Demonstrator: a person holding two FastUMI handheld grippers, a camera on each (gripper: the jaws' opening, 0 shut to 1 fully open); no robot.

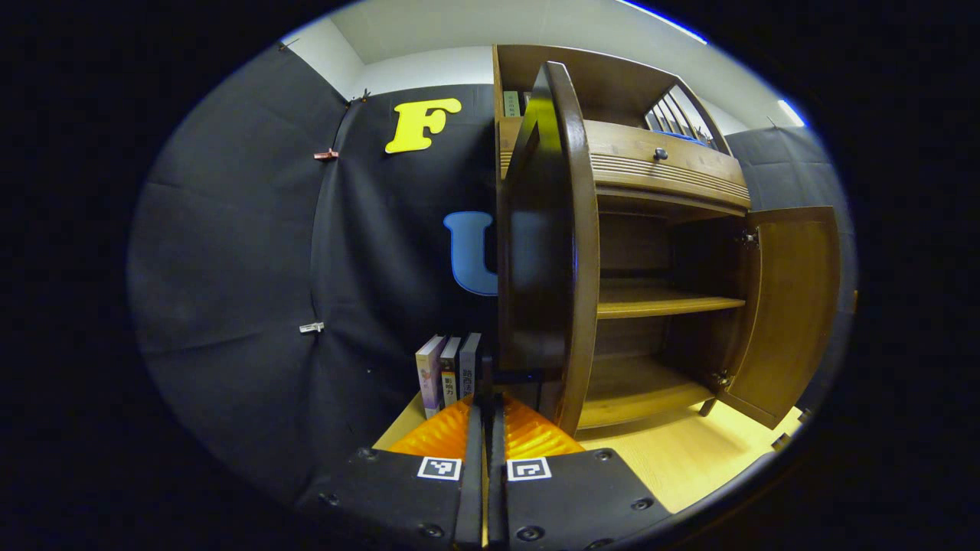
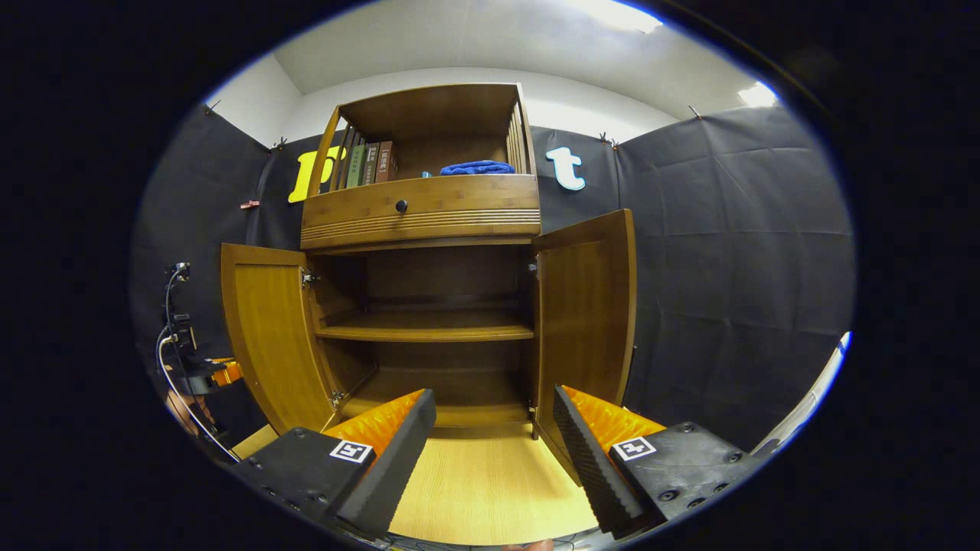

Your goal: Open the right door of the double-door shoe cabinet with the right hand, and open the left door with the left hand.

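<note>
Brown wooden double-door shoe cabinet (image 2: pixel 429 222) stands at the far side of the pale wood desk (image 2: pixel 490 490); left door (image 2: pixel 268 337) and right door (image 2: pixel 586 314) both swung wide; left tool (image 1: pixel 487 413) closed at the left door's lower edge, grip unclear; right tool (image 2: pixel 494 428) spread wide, holding nothing.

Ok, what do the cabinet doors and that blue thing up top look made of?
Left door and right door: wood or wood veneer, by the visible grain; brown stain with a satin sheen, lacquered by the look. Solid or veneered, I cannot tell. Blue thing: soft cloth, maybe a folded towel, matte and rumpled.
</note>
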